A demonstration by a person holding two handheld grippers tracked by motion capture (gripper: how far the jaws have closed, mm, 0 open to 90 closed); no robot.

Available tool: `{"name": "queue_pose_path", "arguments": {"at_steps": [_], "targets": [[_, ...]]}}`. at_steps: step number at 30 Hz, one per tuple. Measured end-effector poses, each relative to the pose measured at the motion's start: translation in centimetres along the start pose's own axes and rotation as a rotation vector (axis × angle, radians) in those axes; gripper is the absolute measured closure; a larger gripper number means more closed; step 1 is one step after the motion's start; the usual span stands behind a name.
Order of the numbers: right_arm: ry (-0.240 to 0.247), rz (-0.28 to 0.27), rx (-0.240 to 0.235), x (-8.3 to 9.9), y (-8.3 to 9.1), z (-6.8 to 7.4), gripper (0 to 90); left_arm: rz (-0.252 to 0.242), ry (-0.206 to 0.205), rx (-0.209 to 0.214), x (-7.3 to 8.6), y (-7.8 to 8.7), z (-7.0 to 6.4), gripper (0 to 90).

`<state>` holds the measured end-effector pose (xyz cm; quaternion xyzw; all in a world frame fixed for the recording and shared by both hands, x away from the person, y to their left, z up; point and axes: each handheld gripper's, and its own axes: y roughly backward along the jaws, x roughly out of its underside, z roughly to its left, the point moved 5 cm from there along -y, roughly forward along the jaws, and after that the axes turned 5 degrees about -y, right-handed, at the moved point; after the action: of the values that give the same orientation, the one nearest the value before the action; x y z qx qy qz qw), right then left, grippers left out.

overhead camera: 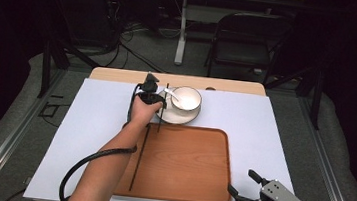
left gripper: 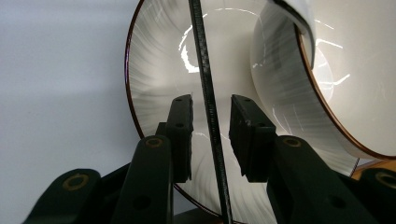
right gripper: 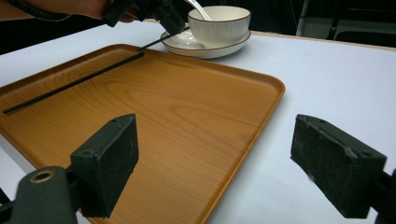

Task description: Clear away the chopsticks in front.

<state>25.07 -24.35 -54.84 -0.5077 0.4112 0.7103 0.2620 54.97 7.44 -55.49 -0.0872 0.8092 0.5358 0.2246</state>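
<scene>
Two black chopsticks are here: one (overhead camera: 139, 157) lies on the wooden tray (overhead camera: 184, 166), the other (left gripper: 210, 116) stands between the parted jaws of the left hand-held gripper (left gripper: 211, 135) (not clamped) over the plate (left gripper: 154, 70). The right hand-held gripper (right gripper: 215, 158) is released wide, near the bench edge.

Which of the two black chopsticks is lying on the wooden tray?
The chopstick along the tray's left edge. The other chopstick sits between the left claw's jaws over the plate.
</scene>
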Motion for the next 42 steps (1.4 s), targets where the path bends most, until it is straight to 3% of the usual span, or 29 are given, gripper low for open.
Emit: {"name": "queue_pose_path", "arguments": {"at_steps": [9, 11, 22, 34, 38, 42], "targets": [[0.001, 0.000, 0.000, 0.0, 0.0, 0.0, 14.7, 0.058, 0.080, 0.022, -0.1, -0.5, 0.0, 80.0], [0.002, -0.001, 0.000, 0.0, 0.0, 0.0, 14.7, 0.069, 0.081, 0.023, -0.1, -0.5, 0.1, 83.1], [0.003, -0.002, 0.000, 0.0, 0.0, 0.0, 14.7, 0.056, 0.120, 0.022, -0.3, 0.1, 0.5, 85.9], [0.004, 0.000, 0.000, 0.0, 0.0, 0.0, 14.7, 0.013, 0.110, 0.041, -0.1, 3.9, 1.1, 86.0], [0.000, 0.002, -0.001, 0.0, 0.0, 0.0, 14.7, 0.003, 0.098, 0.045, 0.3, 5.5, 1.6, 85.9], [-0.003, 0.005, -0.001, 0.0, -0.2, 0.0, 14.7, -0.010, 0.111, 0.047, 0.7, 7.0, 2.4, 86.0]]}}
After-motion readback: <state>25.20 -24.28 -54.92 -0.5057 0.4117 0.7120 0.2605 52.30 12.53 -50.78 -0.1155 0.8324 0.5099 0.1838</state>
